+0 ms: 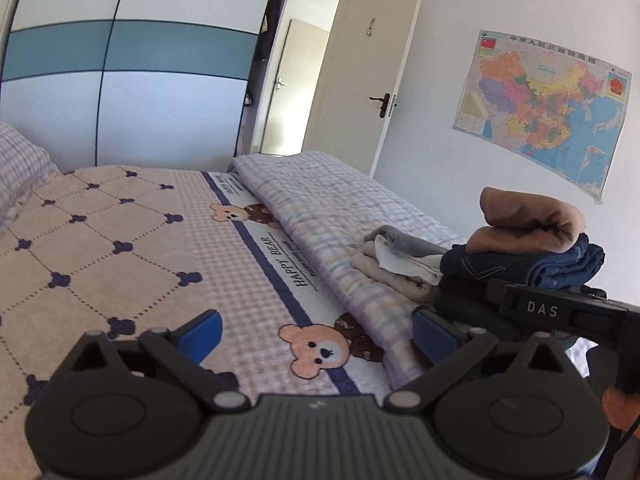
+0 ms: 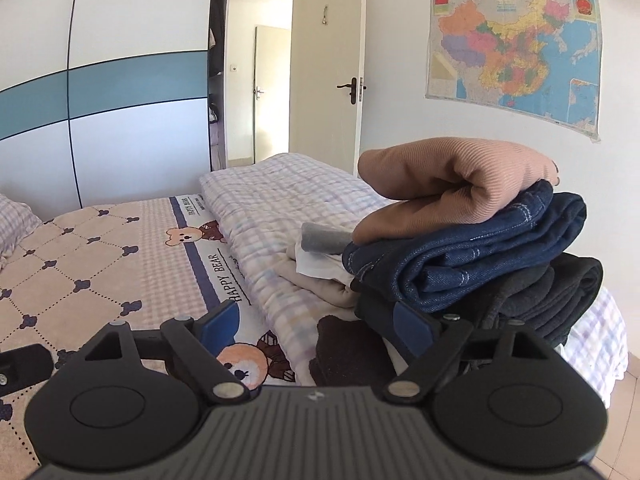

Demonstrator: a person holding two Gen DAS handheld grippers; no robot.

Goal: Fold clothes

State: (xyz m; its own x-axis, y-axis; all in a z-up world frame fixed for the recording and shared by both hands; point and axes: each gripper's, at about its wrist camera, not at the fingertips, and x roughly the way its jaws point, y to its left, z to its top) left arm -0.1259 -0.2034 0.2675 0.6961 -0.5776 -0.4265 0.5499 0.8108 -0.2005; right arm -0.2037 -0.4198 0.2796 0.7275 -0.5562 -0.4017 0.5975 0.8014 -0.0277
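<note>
Bedroom, bear-print bedspread (image 1: 140,248): folded stack (image 2: 472,240) beside lighter folded pile (image 2: 320,268); left gripper (image 1: 316,334), right gripper (image 2: 316,322) jaws apart, empty; nothing unfolded visible.

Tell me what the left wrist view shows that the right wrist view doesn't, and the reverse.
Only the left wrist view shows the right gripper side-on, marked DAS, with part of a hand.

Only the right wrist view shows the black garment under the jeans, and the floor.

Both show the bed, the folded stack topped by the brown garment, the map and the open door.
</note>
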